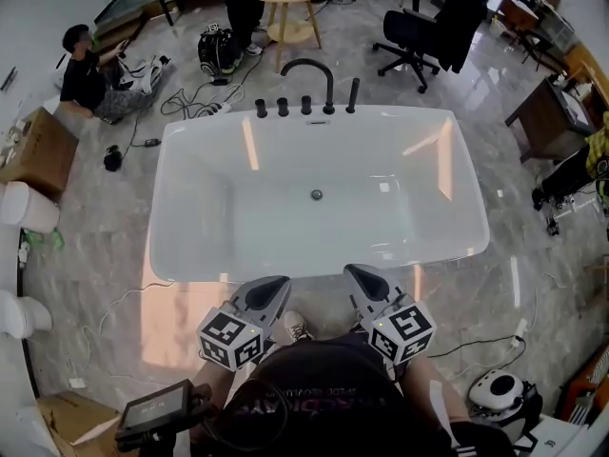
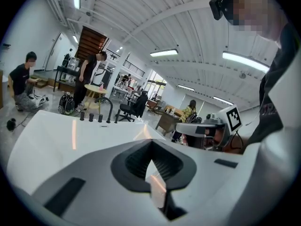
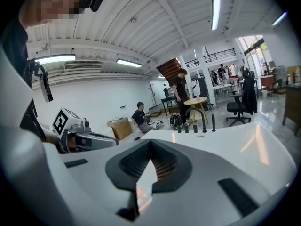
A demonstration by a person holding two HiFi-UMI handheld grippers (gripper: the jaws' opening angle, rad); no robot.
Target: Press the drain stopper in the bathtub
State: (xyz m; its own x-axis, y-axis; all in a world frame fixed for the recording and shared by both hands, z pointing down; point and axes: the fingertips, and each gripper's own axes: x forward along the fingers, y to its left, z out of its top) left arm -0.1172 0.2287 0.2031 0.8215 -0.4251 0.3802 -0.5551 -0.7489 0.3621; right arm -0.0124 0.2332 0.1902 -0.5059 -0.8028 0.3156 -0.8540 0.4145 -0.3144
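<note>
Head view shows you standing at the near long side of the bathtub point(image 1: 400, 115), with nothing of the pressing done yet; the drain stopper point(image 1: 317, 195) sits as a small dark disc in the middle of the tub floor, well apart from both tools, and it is too small here to say whether it is raised or seated. Your left gripper point(image 1: 277, 283) and right gripper point(image 1: 356, 272) hang side by side just above the near rim, both pointing toward the far side where the black faucet point(image 1: 308, 69) stands. In the left gripper view the jaws are together at the tips with nothing caught between them, only the tub's white surface showing through the hollow behind the pads; the right gripper view shows the same, jaws closed and empty. So the whole task is ahead of you, as I judge it: reach one closed gripper down and forward into the tub, set its tip on the stopper, and push straight down; the smooth glossy floor may let the tip slide off, so come down centred.
</note>
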